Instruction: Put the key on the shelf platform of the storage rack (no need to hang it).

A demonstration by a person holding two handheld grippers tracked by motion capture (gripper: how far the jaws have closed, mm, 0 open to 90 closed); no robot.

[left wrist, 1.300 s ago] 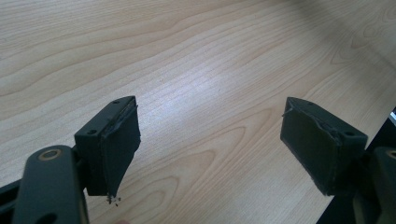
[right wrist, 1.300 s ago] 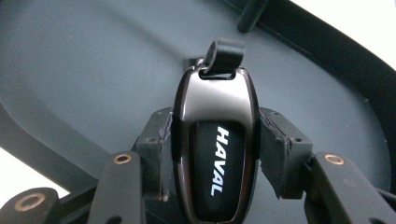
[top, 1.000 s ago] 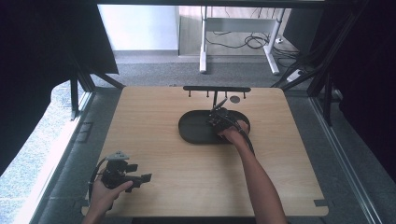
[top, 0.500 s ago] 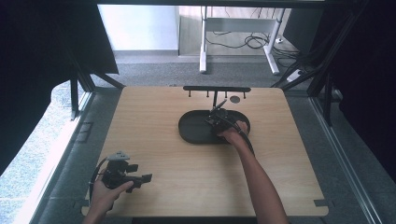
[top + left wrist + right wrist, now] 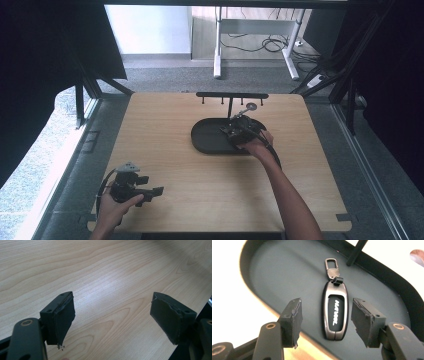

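One key fob (image 5: 335, 312) lies flat on the floor of the dark oval tray (image 5: 274, 267), its clip end pointing toward the thin black post (image 5: 356, 253) that rises from the tray's far side. The right gripper (image 5: 325, 321) hangs just above it, jaws parted to either side of the fob with a gap on both sides, pads touching nothing; they have just been opening, then drew in slightly. In the high view the tray (image 5: 202, 142) sits on the far middle of the wooden table (image 5: 165, 115), below a black hook rack (image 5: 231, 95). The left gripper (image 5: 112, 320) rests near the table's near-left corner, jaws wide and empty.
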